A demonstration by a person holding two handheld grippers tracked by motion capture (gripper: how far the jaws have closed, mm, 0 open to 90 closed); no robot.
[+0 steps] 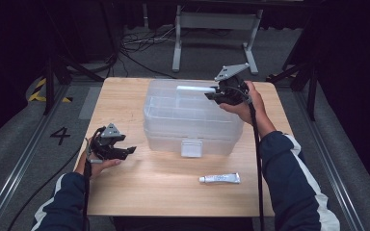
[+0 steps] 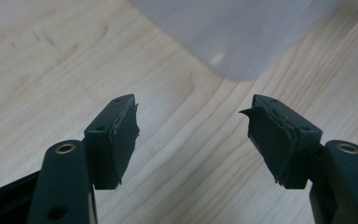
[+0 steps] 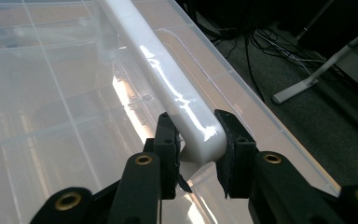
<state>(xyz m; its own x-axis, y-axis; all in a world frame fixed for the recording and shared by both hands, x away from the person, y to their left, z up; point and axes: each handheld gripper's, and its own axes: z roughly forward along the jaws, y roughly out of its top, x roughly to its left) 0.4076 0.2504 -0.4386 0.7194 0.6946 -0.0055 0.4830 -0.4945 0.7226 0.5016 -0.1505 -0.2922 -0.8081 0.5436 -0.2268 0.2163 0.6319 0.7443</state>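
My right gripper [image 3: 196,140] is squeezing the white handle [image 3: 168,88] of the clear box [image 1: 192,120]. Its two black jaws are pressing on both sides of the handle, right at its end. In the high view, my right gripper [image 1: 221,94] is sitting over the far right part of the lid, and the handle [image 1: 196,89] is sticking out from it toward the left.

My left gripper [image 2: 193,135] is holding nothing. Its jaws are standing apart, and I am seeing only bare wood between them. A corner of the box [image 2: 242,32] is showing just beyond them, not touching. In the high view, my left gripper [image 1: 111,147] is resting near the left edge of the table [image 1: 139,192], a little way from the box.

The box is sitting in the middle of the table with its lid down and its front latch [image 1: 191,148] facing me. A small white tube [image 1: 219,178] is lying on the wood in front of the box, well apart from both grippers.

I think I am at the step of taking hold of the box by its handle. Next I am likely to lift or swing the handle, so I need to keep my grip tight. My left gripper may need to come in and steady the box so it does not slide or tip.
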